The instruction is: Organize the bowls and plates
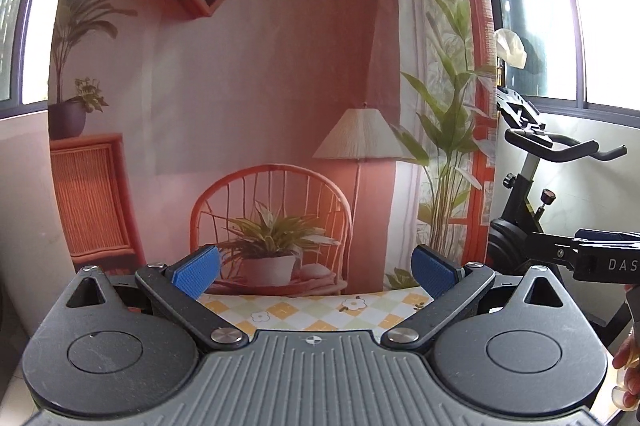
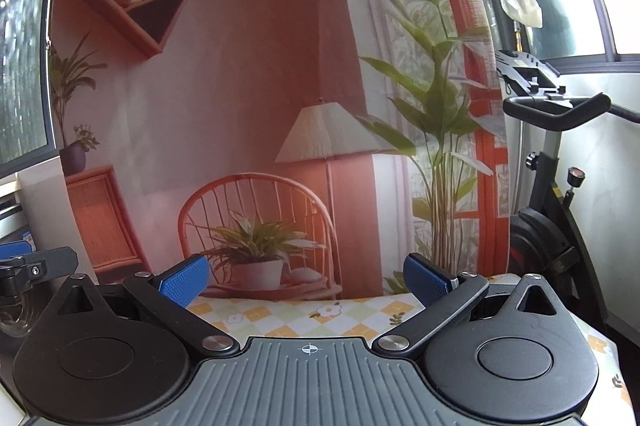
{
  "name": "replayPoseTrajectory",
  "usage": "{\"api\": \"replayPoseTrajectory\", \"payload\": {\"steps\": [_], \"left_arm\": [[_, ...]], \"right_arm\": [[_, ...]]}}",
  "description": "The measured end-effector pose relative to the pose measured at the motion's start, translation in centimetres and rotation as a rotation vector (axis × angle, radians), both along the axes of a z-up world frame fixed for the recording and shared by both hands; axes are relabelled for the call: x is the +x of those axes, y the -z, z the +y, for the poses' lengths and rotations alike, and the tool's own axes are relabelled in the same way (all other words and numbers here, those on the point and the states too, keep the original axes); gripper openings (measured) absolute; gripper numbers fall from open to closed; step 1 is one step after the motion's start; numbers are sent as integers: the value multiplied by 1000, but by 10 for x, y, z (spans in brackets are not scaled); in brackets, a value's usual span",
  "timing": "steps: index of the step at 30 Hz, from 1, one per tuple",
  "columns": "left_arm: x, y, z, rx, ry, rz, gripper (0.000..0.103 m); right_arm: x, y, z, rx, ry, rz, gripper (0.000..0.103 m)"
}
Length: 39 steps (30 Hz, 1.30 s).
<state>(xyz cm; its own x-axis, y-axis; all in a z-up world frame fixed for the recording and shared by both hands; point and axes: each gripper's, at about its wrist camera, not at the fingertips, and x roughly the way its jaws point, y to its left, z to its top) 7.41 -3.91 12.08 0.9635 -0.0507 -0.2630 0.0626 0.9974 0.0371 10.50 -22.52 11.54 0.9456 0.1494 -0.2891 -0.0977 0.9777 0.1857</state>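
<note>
Although the task concerns plates and bowls, none shows clearly in either view: the only candidate is a clear, rounded glass-like shape (image 2: 14, 318) cut off at the lower left edge of the right wrist view, too partial to tell what it is. It sits below the other gripper's dark arm, well left of the right gripper (image 2: 306, 280), whose blue-padded fingers (image 2: 182, 284) stand wide apart with nothing between them. The left gripper (image 1: 316, 272) is likewise spread wide and empty. Between both pairs of fingers lies only a strip of the checked, flower-printed tablecloth (image 1: 304, 312), its near part hidden by the gripper bodies. Behind it hangs a printed backdrop (image 1: 256, 97) of a room, and an exercise bike (image 2: 548, 161) stands to the right.
</note>
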Motion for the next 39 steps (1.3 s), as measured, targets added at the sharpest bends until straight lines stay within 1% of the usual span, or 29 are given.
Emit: {"api": "replayPoseTrajectory", "payload": {"steps": [7, 13, 31, 39], "left_arm": [[-6, -7, 9, -54, 7, 0, 103], [-4, -5, 11, -54, -11, 11, 103], [0, 4, 11, -58, -3, 56, 103], [1, 5, 10, -55, -4, 63, 103]], "right_arm": [[-9, -7, 8, -19, -7, -6, 103], [-10, -7, 10, -23, -7, -4, 103], [-10, -3, 8, -19, 1, 12, 103], [-9, -3, 6, -18, 2, 14, 103]]}}
